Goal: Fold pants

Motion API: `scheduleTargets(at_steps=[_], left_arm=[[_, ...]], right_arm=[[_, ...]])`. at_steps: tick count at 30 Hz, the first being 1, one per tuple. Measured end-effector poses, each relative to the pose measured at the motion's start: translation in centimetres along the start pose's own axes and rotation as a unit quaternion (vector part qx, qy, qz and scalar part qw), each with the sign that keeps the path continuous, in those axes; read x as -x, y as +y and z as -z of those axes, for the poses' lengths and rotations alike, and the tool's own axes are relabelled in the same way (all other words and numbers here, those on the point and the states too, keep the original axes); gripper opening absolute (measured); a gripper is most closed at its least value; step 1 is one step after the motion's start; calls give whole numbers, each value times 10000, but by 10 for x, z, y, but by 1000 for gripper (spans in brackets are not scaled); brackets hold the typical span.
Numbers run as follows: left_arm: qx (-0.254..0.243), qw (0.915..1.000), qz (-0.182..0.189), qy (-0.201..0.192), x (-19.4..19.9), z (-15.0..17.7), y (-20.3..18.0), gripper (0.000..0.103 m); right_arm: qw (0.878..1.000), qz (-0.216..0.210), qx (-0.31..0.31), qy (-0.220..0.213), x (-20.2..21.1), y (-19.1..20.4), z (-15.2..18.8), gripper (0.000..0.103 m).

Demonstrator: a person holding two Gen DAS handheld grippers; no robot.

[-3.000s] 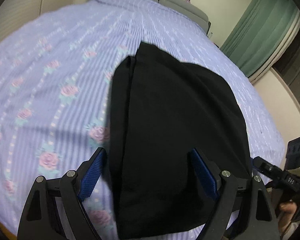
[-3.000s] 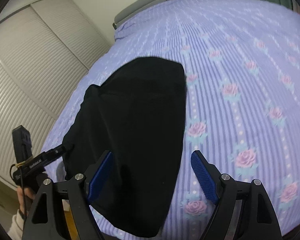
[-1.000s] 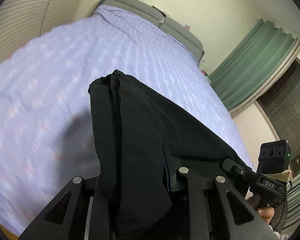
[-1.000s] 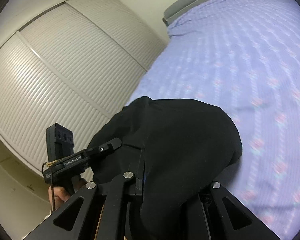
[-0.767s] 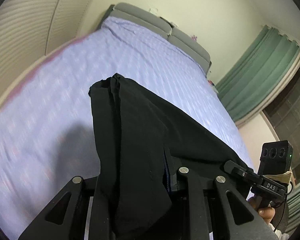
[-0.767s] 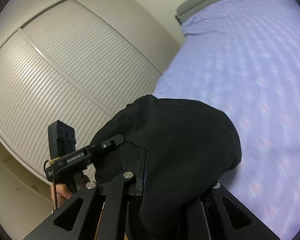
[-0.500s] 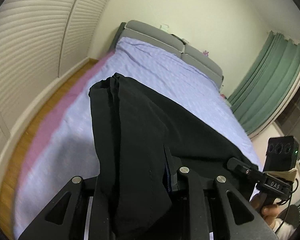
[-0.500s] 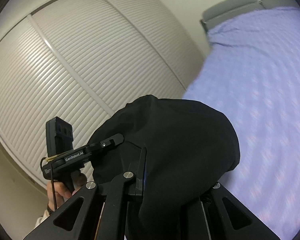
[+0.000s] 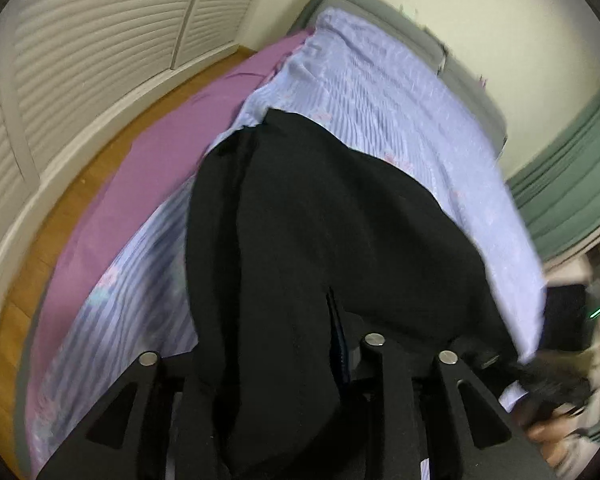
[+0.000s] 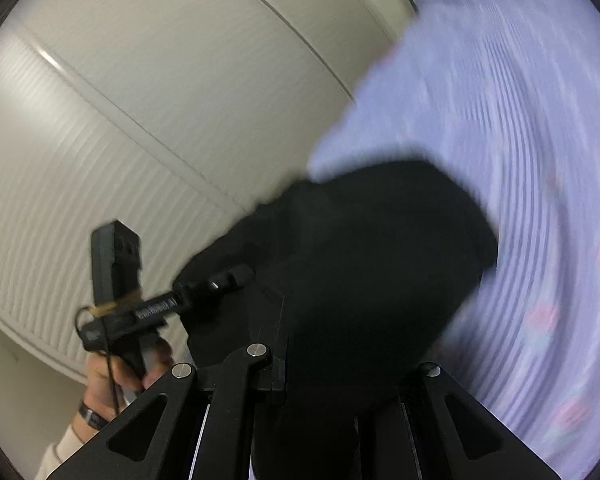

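Both claws, left (image 9: pixel 300 360) and right (image 10: pixel 332 368), look clamped tight on the black pants (image 9: pixel 320 220), which hang lifted over the bed's (image 9: pixel 400 92) left edge near the wardrobe (image 9: pixel 80 60); keep grips level, carry forward, lay hem square.

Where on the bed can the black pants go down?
Bare lilac striped bedsheet lies beyond the black fabric pants, running up to the grey headboard. More bare sheet lies right of the pants. It is crowded near both grippers, left and right, under draped cloth.
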State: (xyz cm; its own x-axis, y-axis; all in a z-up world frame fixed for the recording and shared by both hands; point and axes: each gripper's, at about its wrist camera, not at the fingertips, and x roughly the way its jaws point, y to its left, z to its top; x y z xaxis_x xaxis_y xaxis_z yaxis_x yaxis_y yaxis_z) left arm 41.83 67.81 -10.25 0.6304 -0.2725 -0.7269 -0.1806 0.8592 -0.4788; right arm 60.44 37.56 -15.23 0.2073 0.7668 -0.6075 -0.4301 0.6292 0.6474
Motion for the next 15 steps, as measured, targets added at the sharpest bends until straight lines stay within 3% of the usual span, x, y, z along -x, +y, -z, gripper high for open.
scheduleTargets(at_steps=[2, 5, 8, 10, 12, 15], left_arm=[[-34, 10000, 11, 55, 3, 4, 5, 34], [-236, 9993, -259, 110, 11, 13, 1, 48], [-389, 9981, -475, 27, 18, 12, -1, 53], [-510, 9964, -675, -69, 27, 18, -1, 58], [-701, 9931, -904, -243, 33, 24, -10, 62], [-1008, 9857, -1245, -527, 47, 44, -25, 74]], right_arm=[[9995, -81, -276, 89, -12, -12, 23, 11], [9988, -228, -443, -20, -10, -19, 28, 11], [9996, -112, -265, -77, -8, -19, 16, 19], [9996, 266, 32, -127, -4, -11, 4, 43], [9961, 750, 387, -270, 8, -7, 6, 59], [9890, 1169, 797, -438, 28, -5, 14, 67]])
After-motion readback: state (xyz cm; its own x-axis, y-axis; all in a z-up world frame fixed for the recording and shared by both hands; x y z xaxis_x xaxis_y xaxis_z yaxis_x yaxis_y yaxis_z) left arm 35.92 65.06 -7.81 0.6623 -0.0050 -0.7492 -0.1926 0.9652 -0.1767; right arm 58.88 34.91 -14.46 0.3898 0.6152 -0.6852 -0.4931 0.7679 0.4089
